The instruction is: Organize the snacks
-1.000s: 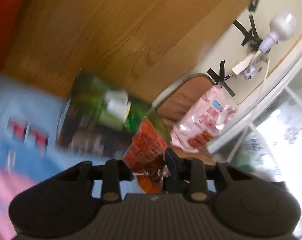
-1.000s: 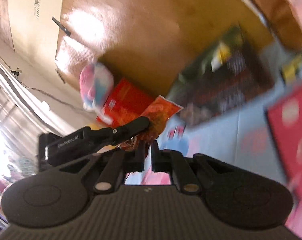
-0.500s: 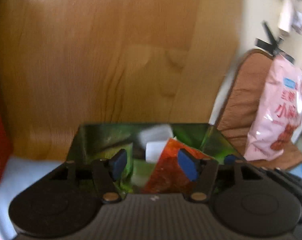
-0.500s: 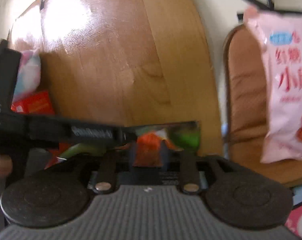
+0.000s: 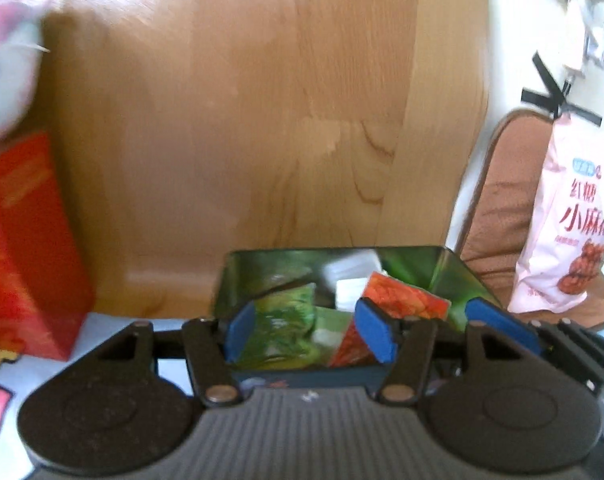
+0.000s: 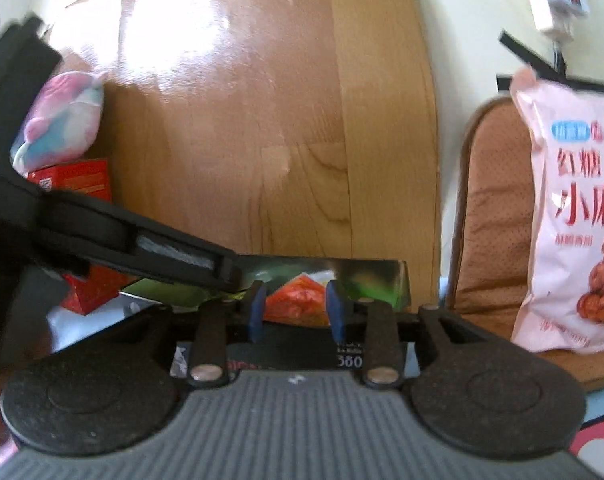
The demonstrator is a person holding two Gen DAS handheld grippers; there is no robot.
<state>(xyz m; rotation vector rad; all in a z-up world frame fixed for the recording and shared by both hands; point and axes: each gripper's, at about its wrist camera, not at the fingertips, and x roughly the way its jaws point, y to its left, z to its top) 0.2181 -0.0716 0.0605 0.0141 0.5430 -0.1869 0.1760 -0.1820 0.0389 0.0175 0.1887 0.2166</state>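
An open dark box (image 5: 458,276) with shiny green inner walls sits against a wooden panel. Inside lie an orange snack packet (image 5: 406,304), a green packet (image 5: 286,316) and white packets (image 5: 350,280). My left gripper (image 5: 308,334) is open and empty, its blue pads just above the box's near side. My right gripper (image 6: 296,314) is open and empty at the same box (image 6: 378,280), with the orange packet (image 6: 298,304) showing between its pads. The left gripper's black body (image 6: 102,236) crosses the right wrist view from the left.
A pink snack bag (image 5: 574,220) leans on a brown cushioned seat (image 5: 502,200) to the right. A red carton (image 5: 26,248) stands left of the box, with a pink and blue soft bag (image 6: 62,128) on top. The wooden panel (image 5: 242,120) rises behind the box.
Both grippers swung over the box and opened. The orange packet, held between them a second ago, now lies inside the box.
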